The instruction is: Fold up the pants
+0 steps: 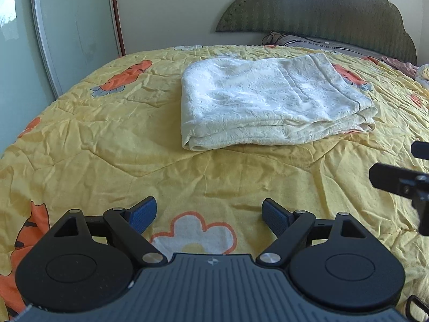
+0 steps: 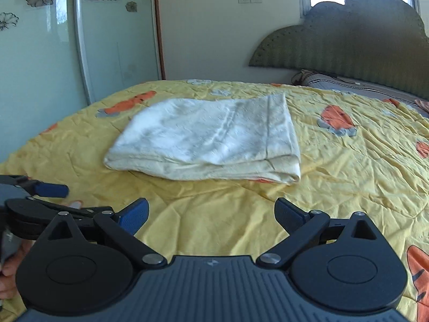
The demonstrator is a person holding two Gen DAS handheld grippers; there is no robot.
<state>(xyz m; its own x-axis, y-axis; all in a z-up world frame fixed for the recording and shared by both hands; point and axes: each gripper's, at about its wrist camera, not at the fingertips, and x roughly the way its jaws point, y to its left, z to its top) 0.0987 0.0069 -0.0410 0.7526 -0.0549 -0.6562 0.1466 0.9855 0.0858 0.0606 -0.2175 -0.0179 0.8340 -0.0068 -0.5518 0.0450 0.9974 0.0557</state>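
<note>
- The pants (image 1: 270, 99) lie folded into a thick, cream-white rectangular bundle on the bed, on top of the yellow quilt (image 1: 203, 171); in the right wrist view the same bundle (image 2: 206, 139) shows stacked layers along its near edge.
- The bundle sits toward the middle of the bed, between the two hand-held grippers and the green headboard (image 1: 316, 8), and nothing is touching it.
- The left hand-held gripper (image 1: 209, 216) hovers low over the quilt, well short of the pants, its blue-padded fingers (image 1: 143, 214) spread wide with only bare quilt between them.
- The right hand-held gripper (image 2: 211, 216) is likewise spread open and holds nothing, also short of the bundle's near edge.
- Each gripper shows at the edge of the other's view, so the two sit side by side.
- The quilt is wrinkled, printed with orange figures and a white flower (image 1: 195, 233).
- A pillow (image 1: 321, 44) lies at the headboard; a frosted glass door (image 2: 40, 53) with flower decals stands beside the bed.
</note>
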